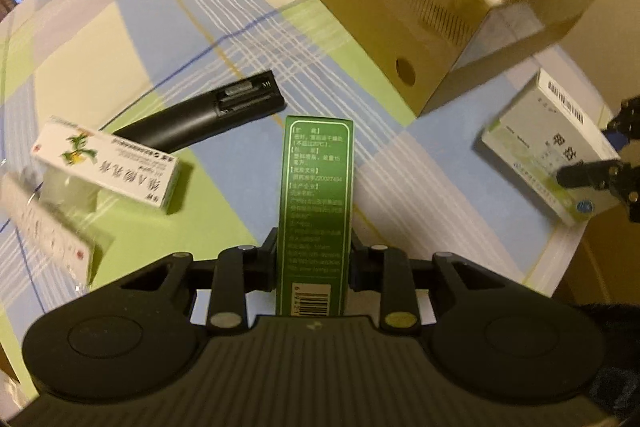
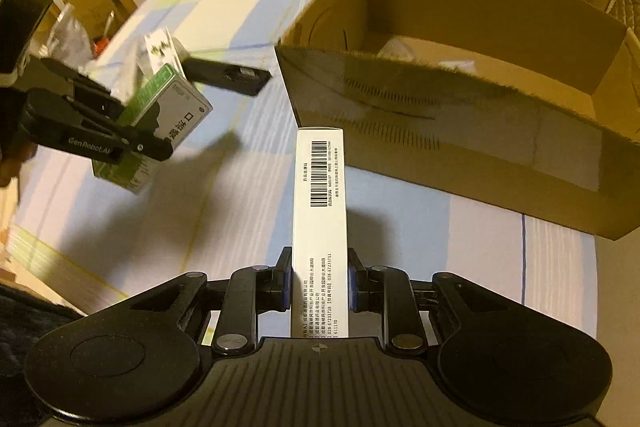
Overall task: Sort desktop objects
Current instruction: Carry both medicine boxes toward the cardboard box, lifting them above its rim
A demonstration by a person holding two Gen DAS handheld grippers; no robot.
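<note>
Five medicine boxes (image 1: pixel 316 203), one remote (image 1: pixel 208 115), one carton (image 1: pixel 420 7).

Carton (image 2: pixel 460 147) wall ahead (top open)

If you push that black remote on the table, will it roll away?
Probably not. The black remote lies flat on the tablecloth, so it would likely slide. Its battery cover looks off, so a loose battery might drop out if it is tipped.
</note>
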